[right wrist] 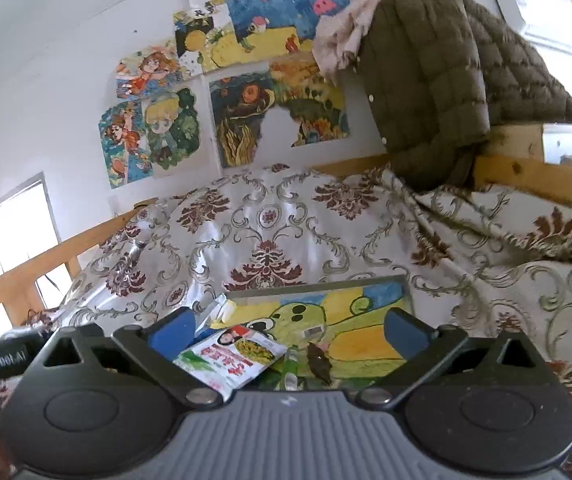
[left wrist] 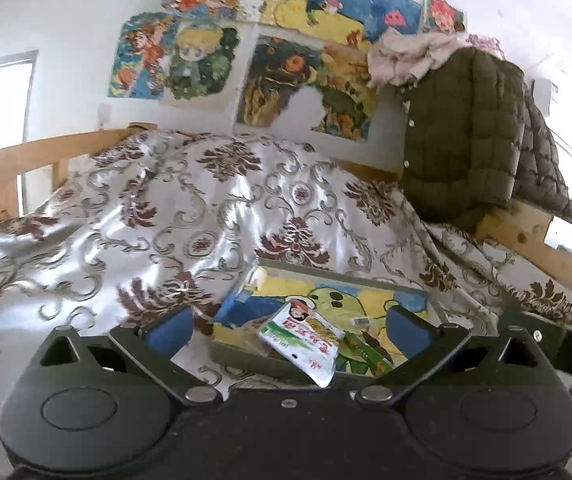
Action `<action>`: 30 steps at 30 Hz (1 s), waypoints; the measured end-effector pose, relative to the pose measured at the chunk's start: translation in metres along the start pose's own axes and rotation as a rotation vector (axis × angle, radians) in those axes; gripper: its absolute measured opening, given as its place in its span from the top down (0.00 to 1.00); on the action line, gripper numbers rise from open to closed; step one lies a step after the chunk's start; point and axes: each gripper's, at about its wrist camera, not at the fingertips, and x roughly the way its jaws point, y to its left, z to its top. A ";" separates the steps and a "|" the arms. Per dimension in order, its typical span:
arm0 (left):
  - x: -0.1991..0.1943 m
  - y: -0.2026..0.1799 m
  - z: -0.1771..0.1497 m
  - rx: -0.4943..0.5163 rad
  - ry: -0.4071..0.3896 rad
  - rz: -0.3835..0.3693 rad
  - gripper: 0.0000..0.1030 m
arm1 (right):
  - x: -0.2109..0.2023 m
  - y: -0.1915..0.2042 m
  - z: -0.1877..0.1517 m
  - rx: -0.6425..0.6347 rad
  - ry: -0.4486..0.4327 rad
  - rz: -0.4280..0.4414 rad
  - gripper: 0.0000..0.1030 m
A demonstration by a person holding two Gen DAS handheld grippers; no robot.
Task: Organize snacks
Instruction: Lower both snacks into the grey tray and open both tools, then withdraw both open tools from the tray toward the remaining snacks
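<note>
On a damask-patterned silver bedspread (left wrist: 174,216), inside a shallow grey box lined with a cartoon frog painting (left wrist: 402,300): white-and-green flat snack pouch (left wrist: 306,340), long axis 11-to-5, at 12 o'clock of wide, empty left gripper (left wrist: 288,326), 11 o'clock of equally wide right gripper (right wrist: 290,330).
</note>
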 end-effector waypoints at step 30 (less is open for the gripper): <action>-0.110 0.015 -0.069 0.154 0.063 0.116 0.01 | -0.107 0.035 -0.077 -0.068 0.140 -0.108 0.00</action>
